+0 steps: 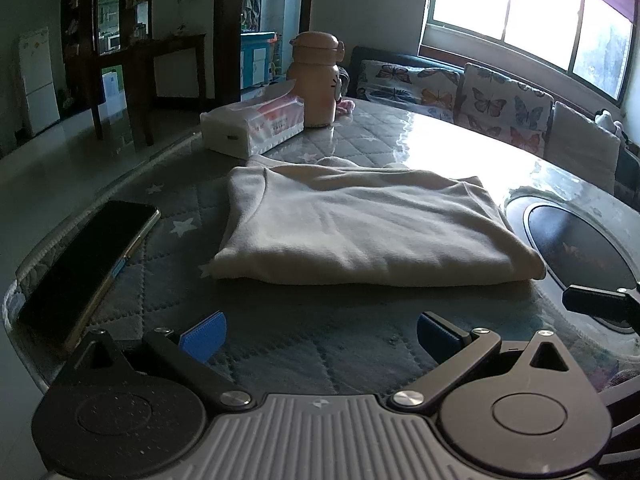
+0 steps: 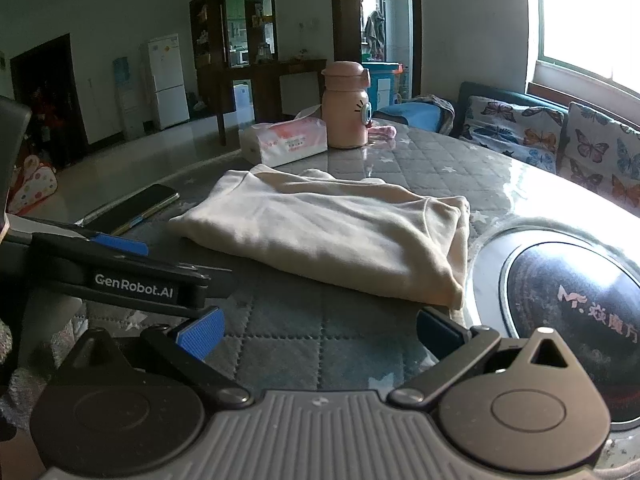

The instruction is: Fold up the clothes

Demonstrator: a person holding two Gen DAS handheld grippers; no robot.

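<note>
A cream garment point(image 1: 360, 232) lies folded into a flat rectangle on the quilted table point(image 1: 288, 332); the right wrist view shows the same garment point(image 2: 332, 228) from its right side. My left gripper point(image 1: 320, 338) hovers open just in front of its near edge, blue pads wide apart and empty. Over the table short of the garment's near corner, my right gripper point(image 2: 320, 336) is open too, holding nothing. In the right wrist view, the left gripper point(image 2: 120, 264) reaches in from the left.
A dark phone point(image 1: 88, 268) lies at the table's left edge. A tissue pack point(image 1: 256, 124) and a pink bottle point(image 1: 318, 80) stand behind the garment. A round inset hotplate point(image 2: 572, 300) sits to the right. Butterfly cushions point(image 1: 460, 96) line a sofa beyond.
</note>
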